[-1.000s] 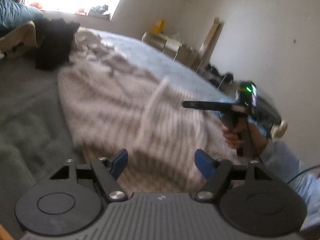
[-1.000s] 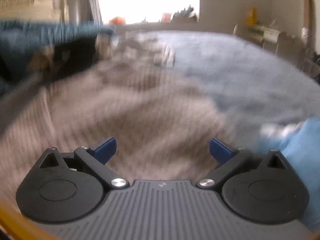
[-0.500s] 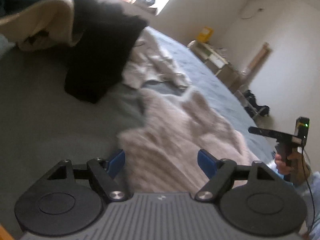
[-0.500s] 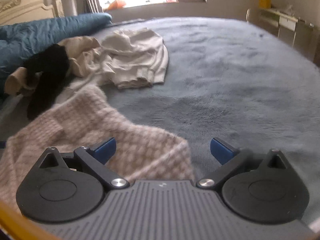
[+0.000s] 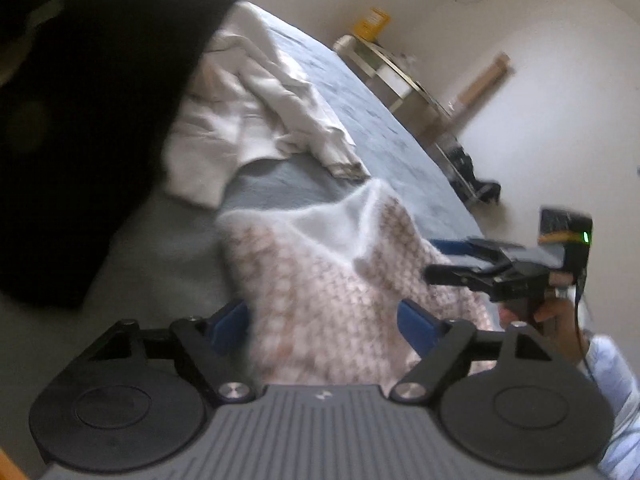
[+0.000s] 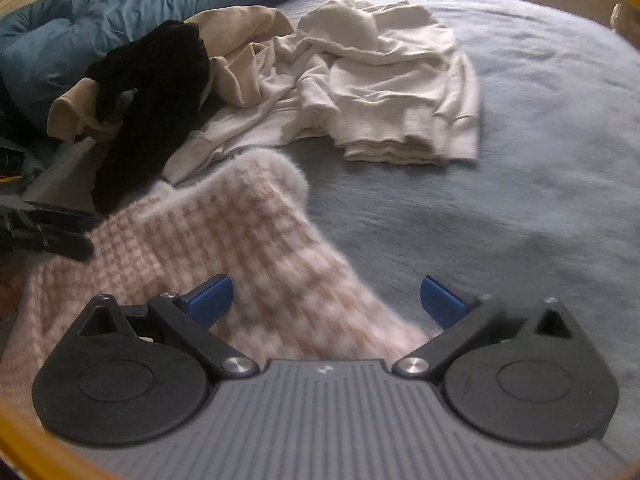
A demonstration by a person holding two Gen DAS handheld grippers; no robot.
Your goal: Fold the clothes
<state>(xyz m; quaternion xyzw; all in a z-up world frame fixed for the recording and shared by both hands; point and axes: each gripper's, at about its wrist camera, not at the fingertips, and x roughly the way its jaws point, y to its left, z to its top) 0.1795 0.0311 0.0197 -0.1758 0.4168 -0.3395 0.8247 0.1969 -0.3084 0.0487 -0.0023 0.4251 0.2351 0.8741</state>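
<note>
A grey-blue plush bedspread [image 6: 500, 168] covers the bed, with a blue quilt [image 6: 120, 12] bunched at its head. On it lies a fuzzy pink-and-white checked knit sweater [image 6: 224, 240], crumpled, one rounded end pointing toward a heap of cream sweatshirts [image 6: 392, 92] and a black knitted garment [image 6: 156, 100]. The left gripper [image 5: 324, 320] hovers over the sweater, jaws wide and empty. The right gripper [image 6: 326, 300] is likewise spread wide, holding nothing, above the sweater's edge.

Fuzzy pink-and-white checked sweater [image 6: 224, 240] lies rumpled on blue bedspread [image 6: 500, 184]
</note>
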